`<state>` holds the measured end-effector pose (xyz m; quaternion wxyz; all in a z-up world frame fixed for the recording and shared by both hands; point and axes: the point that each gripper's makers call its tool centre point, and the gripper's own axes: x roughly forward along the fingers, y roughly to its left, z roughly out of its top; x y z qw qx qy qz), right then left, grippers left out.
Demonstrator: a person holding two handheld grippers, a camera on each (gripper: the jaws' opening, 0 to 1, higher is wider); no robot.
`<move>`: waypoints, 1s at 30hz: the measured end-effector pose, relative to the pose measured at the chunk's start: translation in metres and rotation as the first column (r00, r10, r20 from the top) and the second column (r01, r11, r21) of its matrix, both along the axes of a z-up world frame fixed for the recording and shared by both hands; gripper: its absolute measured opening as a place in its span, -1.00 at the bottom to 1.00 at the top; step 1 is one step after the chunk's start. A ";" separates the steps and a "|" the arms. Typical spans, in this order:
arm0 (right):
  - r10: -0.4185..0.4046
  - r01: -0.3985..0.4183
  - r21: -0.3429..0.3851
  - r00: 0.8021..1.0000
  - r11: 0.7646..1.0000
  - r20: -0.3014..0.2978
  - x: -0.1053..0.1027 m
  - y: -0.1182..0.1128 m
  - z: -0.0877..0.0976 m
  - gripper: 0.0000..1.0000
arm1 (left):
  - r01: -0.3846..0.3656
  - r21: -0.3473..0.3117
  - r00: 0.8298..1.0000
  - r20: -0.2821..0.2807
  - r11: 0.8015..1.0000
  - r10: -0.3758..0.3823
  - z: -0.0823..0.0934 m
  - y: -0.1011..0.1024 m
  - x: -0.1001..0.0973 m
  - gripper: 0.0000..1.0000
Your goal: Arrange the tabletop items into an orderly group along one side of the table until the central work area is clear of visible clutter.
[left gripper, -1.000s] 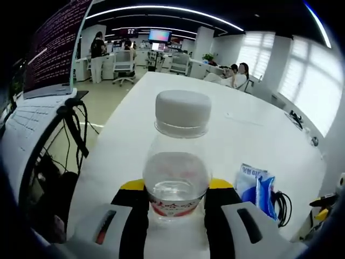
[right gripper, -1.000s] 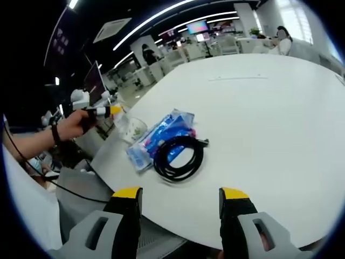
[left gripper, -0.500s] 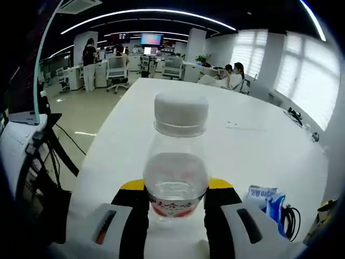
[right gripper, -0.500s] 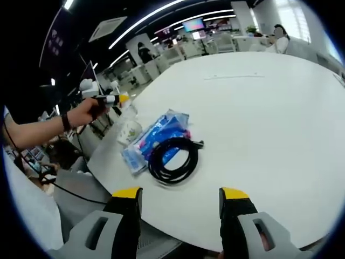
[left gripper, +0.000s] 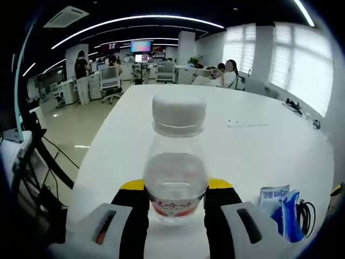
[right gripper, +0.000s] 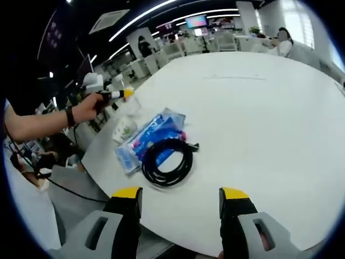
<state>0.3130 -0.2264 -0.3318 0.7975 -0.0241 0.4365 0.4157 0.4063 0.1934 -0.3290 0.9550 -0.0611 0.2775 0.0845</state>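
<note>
Since a second ago my left gripper (left gripper: 175,202) has swung right with the water bottle (left gripper: 176,162), so the laptop has slid out of its view and the desk (left gripper: 253,145) now spreads ahead. It stays clamped on the bottle's lower body: clear ribbed plastic, red-and-white label, white screw cap, upright. My right gripper (right gripper: 180,202) hovers with jaws apart and nothing between them, just above the near desk edge. Beyond it lies a coiled black cable (right gripper: 165,163), resting partly on a glossy blue wipes packet (right gripper: 148,137), near the desk's left edge. Farther left, the bottle hangs beside that packet. I judge I am carrying the bottle to join this group; next calls for setting it down upright just beside the packet.
</note>
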 end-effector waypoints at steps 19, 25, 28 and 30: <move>-0.014 0.014 0.001 1.000 1.000 -0.007 0.005 -0.003 -0.003 0.14 | -0.076 0.024 0.997 0.027 0.997 0.076 -0.006 -0.003 0.005 -0.22; -0.025 0.025 0.006 1.000 1.000 -0.006 0.004 -0.008 -0.001 0.13 | -0.124 -0.098 0.990 0.059 0.987 0.130 -0.009 -0.002 0.005 -0.17; -0.032 0.032 0.009 0.999 0.999 -0.001 0.004 -0.010 -0.001 0.13 | -0.148 -0.142 0.986 0.055 0.979 0.157 -0.010 -0.001 -0.003 -0.07; -0.035 0.035 0.013 0.999 0.999 0.000 0.003 -0.010 0.000 0.13 | -0.145 -0.143 0.987 0.047 0.979 0.153 -0.012 -0.001 -0.007 -0.03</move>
